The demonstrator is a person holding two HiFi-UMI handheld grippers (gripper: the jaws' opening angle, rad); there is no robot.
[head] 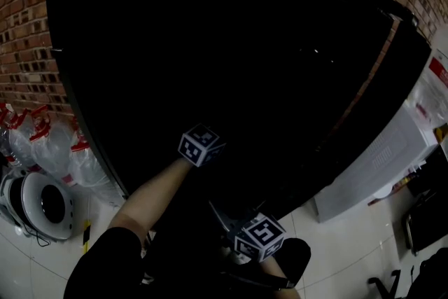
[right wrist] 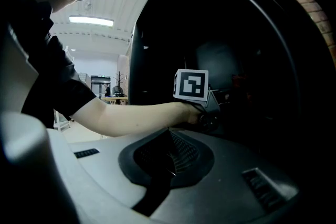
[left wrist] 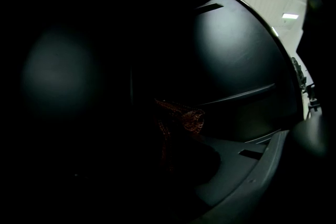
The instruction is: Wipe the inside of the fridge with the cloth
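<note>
The fridge (head: 231, 59) stands open in front of me, and its inside is almost black in the head view. My left gripper (left wrist: 178, 131) reaches into it; its marker cube (head: 201, 145) shows at the end of a bare forearm. A reddish-brown cloth (left wrist: 184, 117) is pinched in its nearly closed jaws, dimly lit, and I cannot tell whether it touches a fridge surface. My right gripper (right wrist: 170, 145) hangs lower, outside the fridge, with its jaws shut and nothing between them; its cube (head: 259, 236) sits near my body. The right gripper view shows the left gripper's cube (right wrist: 191, 84) inside the fridge.
A brick wall (head: 24, 24) runs behind the fridge. Several clear plastic bottles (head: 49, 147) and a round white appliance (head: 42, 203) stand on the tiled floor at the left. A white panel (head: 378, 157) leans at the fridge's right side.
</note>
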